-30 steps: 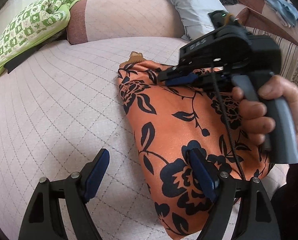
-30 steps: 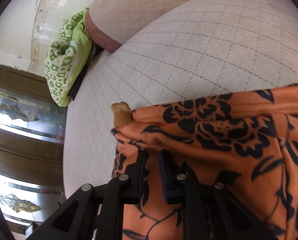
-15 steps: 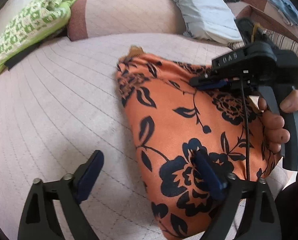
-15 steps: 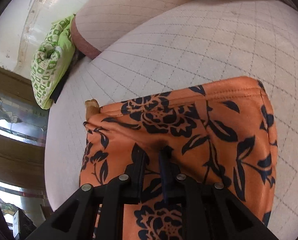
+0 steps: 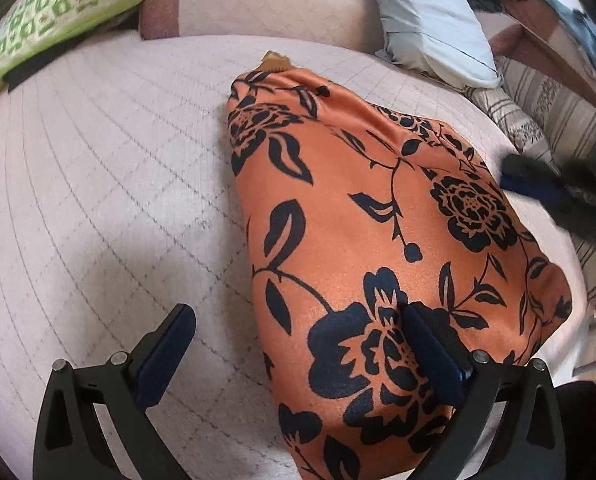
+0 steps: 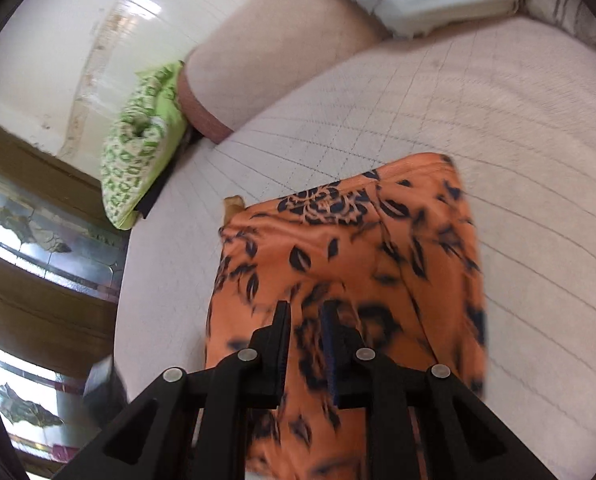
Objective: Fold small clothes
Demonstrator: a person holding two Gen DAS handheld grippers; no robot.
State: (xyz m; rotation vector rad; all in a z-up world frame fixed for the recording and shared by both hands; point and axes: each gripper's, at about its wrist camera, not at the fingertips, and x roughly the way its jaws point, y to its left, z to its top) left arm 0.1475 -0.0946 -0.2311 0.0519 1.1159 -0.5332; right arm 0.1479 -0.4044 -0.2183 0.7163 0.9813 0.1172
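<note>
While the left gripper (image 5: 298, 334) has just opened wide and the right gripper (image 6: 305, 316) hovers near-closed, empty, the orange floral garment (image 5: 362, 216) lies folded.

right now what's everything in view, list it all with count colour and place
orange satin garment with black flower print: 1, orange and black, lying folded on the seat, small tan tag at its far corner
quilted seat cushion: 1, pale pink, under the garment
green patterned cloth bundle: 1, green and white, far left beside the armrest
grey-white pillow: 1, pale grey, far right against the backrest
left gripper: 1, black with blue pads, jaws just opened wide, one pad over the garment's near end
right gripper: 1, black, jaws nearly closed, above the garment
</note>
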